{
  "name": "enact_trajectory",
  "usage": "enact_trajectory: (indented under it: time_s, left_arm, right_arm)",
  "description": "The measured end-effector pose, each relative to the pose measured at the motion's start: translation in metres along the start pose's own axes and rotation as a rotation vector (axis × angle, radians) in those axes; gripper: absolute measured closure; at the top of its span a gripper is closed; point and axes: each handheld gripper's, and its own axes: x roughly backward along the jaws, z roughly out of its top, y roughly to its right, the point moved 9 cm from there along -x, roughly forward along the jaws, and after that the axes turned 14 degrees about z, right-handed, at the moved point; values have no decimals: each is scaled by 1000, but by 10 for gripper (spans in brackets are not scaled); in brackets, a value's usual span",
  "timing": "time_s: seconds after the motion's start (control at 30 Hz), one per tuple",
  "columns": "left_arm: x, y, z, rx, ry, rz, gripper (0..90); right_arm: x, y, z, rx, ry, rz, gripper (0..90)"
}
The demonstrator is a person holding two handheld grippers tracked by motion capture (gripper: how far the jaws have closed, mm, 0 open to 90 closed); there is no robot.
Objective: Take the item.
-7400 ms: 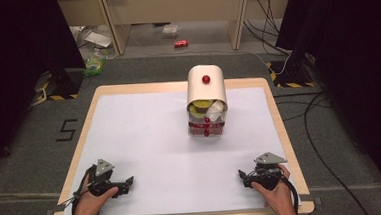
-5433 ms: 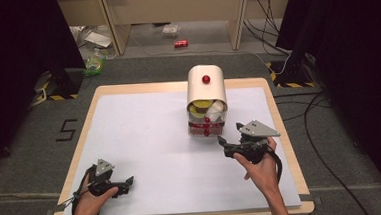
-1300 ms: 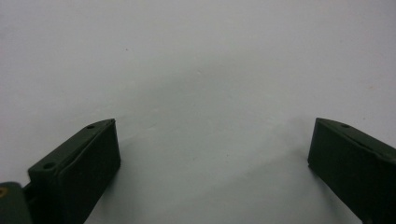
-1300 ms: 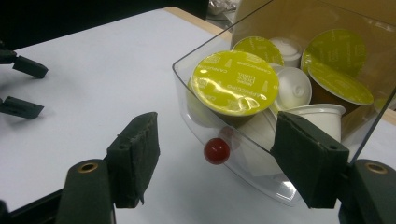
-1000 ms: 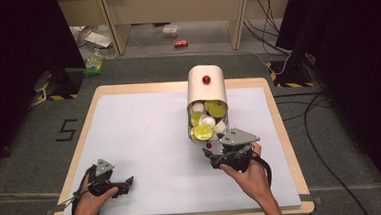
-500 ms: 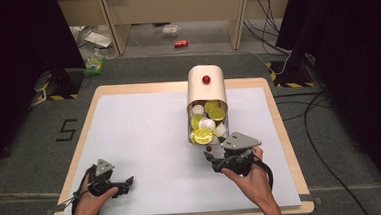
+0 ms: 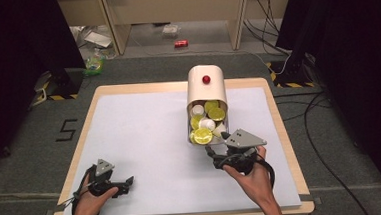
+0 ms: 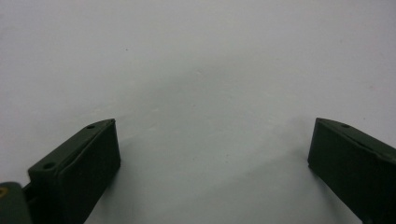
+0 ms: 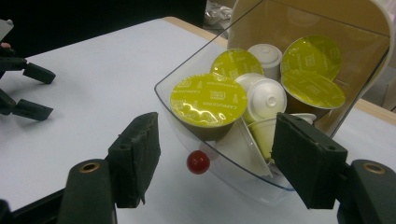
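Observation:
A cream dispenser [image 7: 207, 89] stands at the back middle of the table, a red button on its top. Its clear drawer [image 9: 243, 173] is pulled out toward me and holds several capsules, some with yellow-green foil lids [image 9: 208, 99], some white [image 9: 266, 99]. My right gripper [image 7: 211, 151] sits just in front of the drawer. Its jaws have just been opening. The drawer's small red knob [image 9: 198, 162] lies between them [image 9: 215, 140], and neither pad touches it. My left gripper [image 7: 128, 182] rests at the front left, jaws wide apart [image 8: 212, 128] over bare table.
The white table top [image 7: 140, 135] has a wooden rim. The left gripper [image 9: 28, 91] shows far off in the right gripper view. Cables and small litter lie on the floor behind the table, and dark curtains stand at both sides.
My right gripper came from the front right corner to the dispenser, and the drawer now stands pulled out. In the last second the hand stayed put. The left gripper has not moved.

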Motion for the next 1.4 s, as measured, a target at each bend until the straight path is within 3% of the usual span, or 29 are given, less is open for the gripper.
enact_trajectory:
  time_s: [0.63,1.4]
  left_arm:
    - [0,0,0,1,0,-1,15]
    - [0,0,0,1,0,-1,15]
  right_arm:
    - [-10,3,18,-8,20,-27,298]
    - [-48,7,23,-31,-44,-39,276]
